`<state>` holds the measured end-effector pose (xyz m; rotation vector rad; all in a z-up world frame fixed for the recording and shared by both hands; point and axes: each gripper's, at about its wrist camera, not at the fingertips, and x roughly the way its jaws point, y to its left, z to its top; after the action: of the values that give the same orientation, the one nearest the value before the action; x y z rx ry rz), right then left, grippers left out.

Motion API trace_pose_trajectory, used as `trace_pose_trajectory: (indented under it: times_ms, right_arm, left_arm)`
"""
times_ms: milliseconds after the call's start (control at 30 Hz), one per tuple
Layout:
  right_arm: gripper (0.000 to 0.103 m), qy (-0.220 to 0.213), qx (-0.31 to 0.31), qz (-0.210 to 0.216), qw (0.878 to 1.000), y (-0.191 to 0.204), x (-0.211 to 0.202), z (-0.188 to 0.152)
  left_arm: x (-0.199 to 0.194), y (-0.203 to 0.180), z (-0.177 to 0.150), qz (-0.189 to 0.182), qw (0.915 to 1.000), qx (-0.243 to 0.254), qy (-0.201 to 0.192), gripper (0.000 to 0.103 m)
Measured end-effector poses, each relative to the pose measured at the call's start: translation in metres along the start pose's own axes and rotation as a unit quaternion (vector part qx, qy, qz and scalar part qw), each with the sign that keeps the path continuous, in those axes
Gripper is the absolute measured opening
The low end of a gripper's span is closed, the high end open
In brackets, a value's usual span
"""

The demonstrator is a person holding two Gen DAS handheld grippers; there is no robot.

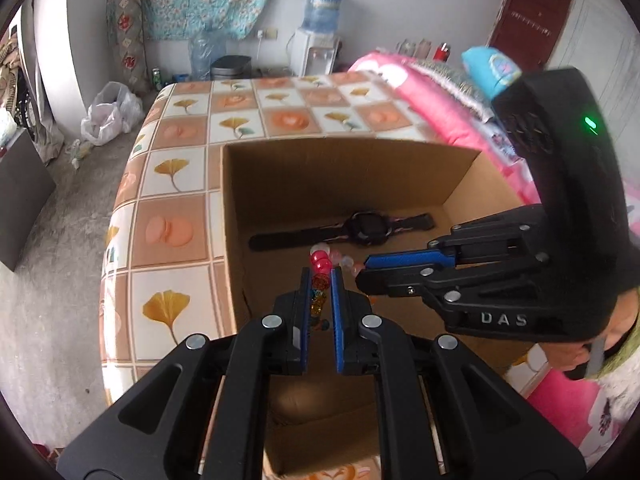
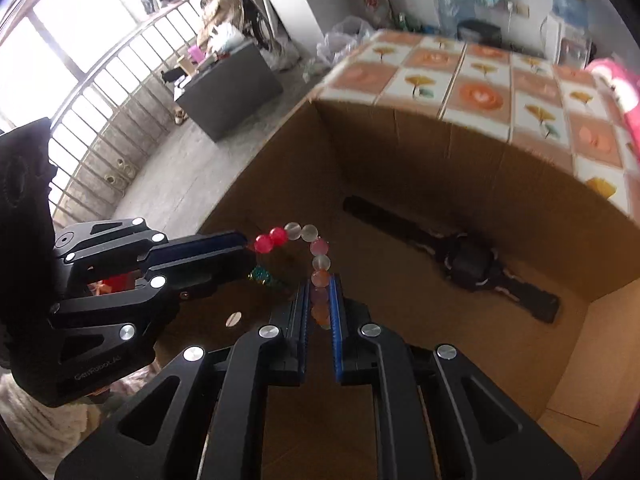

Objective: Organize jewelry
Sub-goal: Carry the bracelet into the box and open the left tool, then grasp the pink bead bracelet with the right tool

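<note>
A bead bracelet [image 2: 314, 246] with red, clear and pink beads hangs between both grippers over an open cardboard box [image 1: 360, 168]. My left gripper [image 1: 321, 278] is shut on its red and amber end [image 1: 320, 266]. My right gripper [image 2: 320, 286] is shut on its pink end. In the left wrist view the right gripper [image 1: 362, 270] reaches in from the right. In the right wrist view the left gripper [image 2: 244, 244] reaches in from the left. A black wristwatch [image 1: 366, 229] lies flat on the box floor; it also shows in the right wrist view [image 2: 466, 262].
The box stands on a bed with a checked leaf-pattern cover [image 1: 176, 208]. A pink blanket [image 1: 424, 92] lies at the right. A dark cabinet [image 2: 228, 88] and a white plastic bag [image 1: 108, 114] stand on the concrete floor at the left.
</note>
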<state>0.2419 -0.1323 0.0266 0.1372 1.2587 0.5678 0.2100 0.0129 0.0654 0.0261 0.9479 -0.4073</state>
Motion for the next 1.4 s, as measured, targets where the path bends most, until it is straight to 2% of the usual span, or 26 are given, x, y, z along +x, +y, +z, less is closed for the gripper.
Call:
trace_pose_trajectory:
  times_ms: [67,167,267,367,500,533,600,667,733,833,967,1100,1167,1267,1400]
  right_arm:
    - [0.01,0.035,0.021,0.007,0.999,-0.008,0.017,0.006]
    - [0.01,0.057,0.041,0.011,0.997,-0.013,0.026,0.01]
    - [0.011,0.05,0.044,0.0,0.998,-0.016,0.025,0.012]
    - [0.011,0.031,0.05,-0.003,0.998,-0.016,0.016,0.011]
    - [0.013,-0.022,0.044,-0.001,0.999,-0.01,-0.015,-0.002]
    - [0.017,-0.036,0.04,-0.002,0.999,-0.007,-0.024,-0.005]
    - [0.032,-0.071,0.027,-0.001,0.997,-0.001,-0.047,-0.016]
    - [0.034,-0.117,-0.002,0.0,0.993,0.014,-0.077,-0.037]
    - [0.037,-0.158,-0.023,-0.001,0.987,0.026,-0.102,-0.064]
    - [0.041,-0.207,-0.034,0.019,0.978,0.037,-0.132,-0.111]
    - [0.042,-0.22,-0.003,0.033,0.975,0.03,-0.141,-0.161]
    - [0.042,-0.189,0.078,0.036,0.978,0.006,-0.12,-0.198]
    - [0.042,-0.175,0.125,0.039,0.976,-0.013,-0.106,-0.204]
    - [0.042,-0.168,0.15,0.014,0.974,-0.032,-0.092,-0.201]
    - [0.042,-0.177,0.173,0.015,0.969,-0.047,-0.09,-0.197]
  left_arm:
    - [0.005,0.001,-0.001,0.013,0.9999,0.004,0.008,0.009]
    - [0.009,0.003,0.0,0.017,0.9998,0.005,0.011,0.009]
    - [0.007,0.006,0.002,0.028,0.9996,0.005,-0.001,0.014]
    - [-0.005,0.009,0.004,0.022,0.9993,-0.006,-0.029,0.015]
    - [-0.033,0.011,0.003,0.02,0.9961,-0.021,-0.083,0.017]
    - [-0.043,0.012,0.0,0.016,0.9947,-0.026,-0.099,0.019]
    - [-0.064,0.012,-0.007,0.013,0.9912,-0.031,-0.128,0.028]
    - [-0.086,0.011,-0.02,0.009,0.9866,-0.035,-0.159,0.033]
    - [-0.1,0.009,-0.034,0.004,0.9839,-0.038,-0.175,0.034]
    - [-0.117,0.006,-0.065,-0.001,0.9801,-0.041,-0.194,0.034]
    - [-0.114,0.0,-0.112,-0.007,0.9819,-0.059,-0.18,0.035]
    - [-0.087,-0.01,-0.141,-0.027,0.9885,-0.071,-0.131,0.035]
    - [-0.072,-0.015,-0.146,-0.026,0.9914,-0.069,-0.108,0.035]
    - [-0.048,-0.017,-0.143,-0.023,0.9932,-0.073,-0.088,0.035]
    - [-0.036,-0.009,-0.131,-0.015,0.9919,-0.086,-0.092,0.035]
